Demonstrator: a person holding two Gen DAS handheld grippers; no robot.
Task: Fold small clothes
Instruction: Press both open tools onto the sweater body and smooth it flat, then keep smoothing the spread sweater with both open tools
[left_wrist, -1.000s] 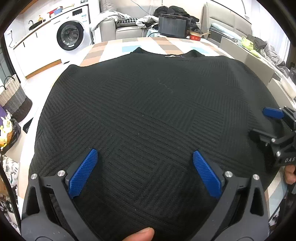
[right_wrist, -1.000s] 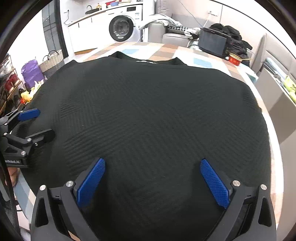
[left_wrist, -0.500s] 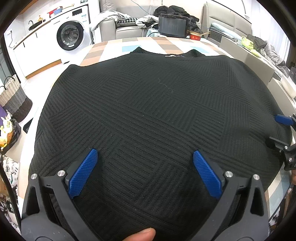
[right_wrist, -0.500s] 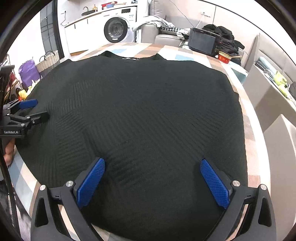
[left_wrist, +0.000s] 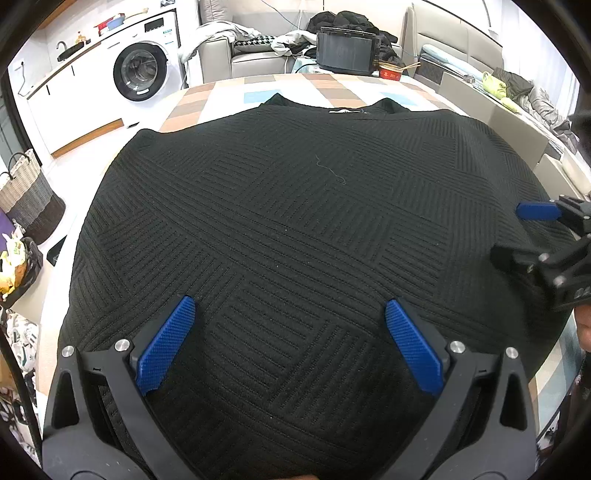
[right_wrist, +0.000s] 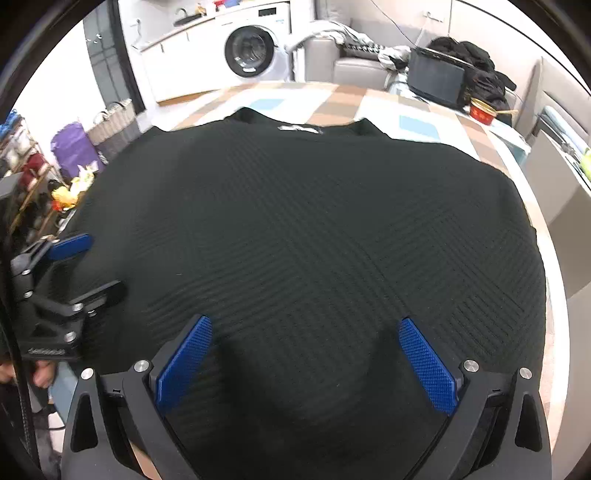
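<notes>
Hovering over black sweater (left_wrist: 295, 229) (flat on table (left_wrist: 258, 88)): both grippers, left gripper (left_wrist: 290, 339) and right gripper (right_wrist: 304, 350), spread.

Washing machine (left_wrist: 138, 72), grey sofa (left_wrist: 251, 55), woven basket (left_wrist: 29, 199) — red bowl (right_wrist: 484, 110) on checked table (left_wrist: 258, 92).

Desk (left_wrist: 229, 94) showing a checked top in tan, white and pale blue, with a rounded white edge (right_wrist: 554, 295) along the right. Carrying a black ribbed sweater (left_wrist: 295, 221) lying flat, spreading over most of the top, neck facing the far end, a white label (right_wrist: 299, 128) showing at the collar. Bearing a dark box (left_wrist: 347, 55) and a red bowl (right_wrist: 482, 110) with chopsticks at the far end, well apart from the sweater.
</notes>
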